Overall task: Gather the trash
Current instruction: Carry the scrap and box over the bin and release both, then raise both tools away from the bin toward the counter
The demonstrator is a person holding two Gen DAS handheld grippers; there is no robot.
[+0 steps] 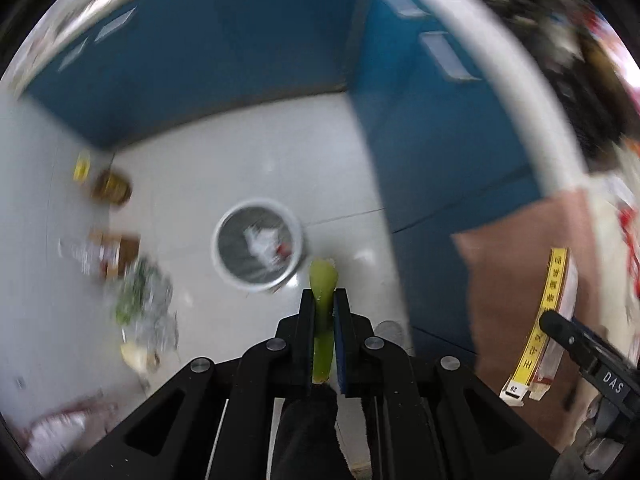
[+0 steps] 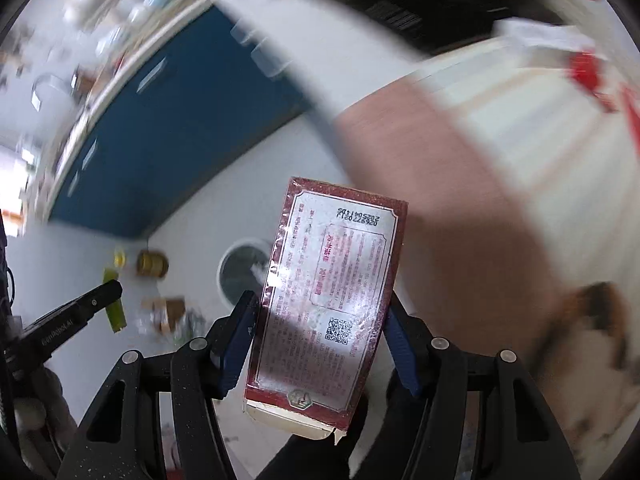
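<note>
both hands are loaded and up off the floor, probably so both bits get dumped in one trip. left gripper [image 1: 324, 300] has its fingers pinched narrow on a green veg stalk [image 1: 323, 320], end poking toward the white bin [image 1: 258, 246] below. right gripper [image 2: 320, 320] is spread wide, clamping a red carton [image 2: 326, 300] by its sides. more litter [image 1: 140, 296] sits beside the bin.

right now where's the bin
The bin stands on the floor ahead of both grippers: just left of the green stalk in the left wrist view, partly behind the red box in the right.
</note>
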